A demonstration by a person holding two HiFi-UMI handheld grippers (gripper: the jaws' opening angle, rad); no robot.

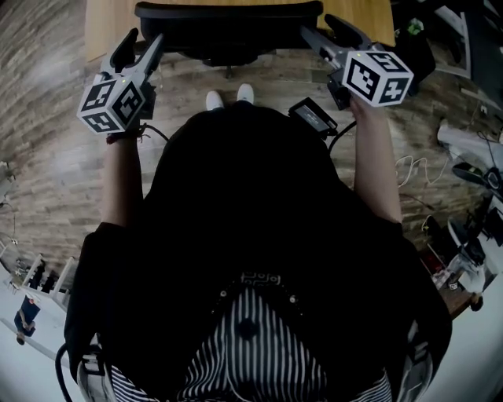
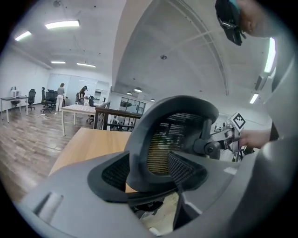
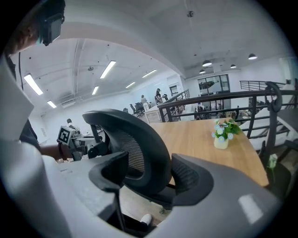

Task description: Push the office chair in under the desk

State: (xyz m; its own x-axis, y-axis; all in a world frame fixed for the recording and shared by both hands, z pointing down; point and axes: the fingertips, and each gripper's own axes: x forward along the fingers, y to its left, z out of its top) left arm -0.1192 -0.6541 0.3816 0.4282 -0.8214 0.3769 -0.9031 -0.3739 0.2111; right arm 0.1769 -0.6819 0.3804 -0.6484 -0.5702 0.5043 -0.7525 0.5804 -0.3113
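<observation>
Desk (image 1: pixel 106 27) of pale wood lay ahead, and the black office chair (image 1: pixel 228 23) stood at its near edge, backrest toward the person. The left gripper (image 1: pixel 146 36) was clamped on the backrest's left end, the right gripper (image 1: pixel 316 23) on its right end. A small pot of flowers (image 3: pixel 221 137) sat far along the wood.

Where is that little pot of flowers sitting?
The pot of flowers shows in the right gripper view, at right. It stands on the wooden desk, to the right of the office chair and in front of the black railing.
</observation>
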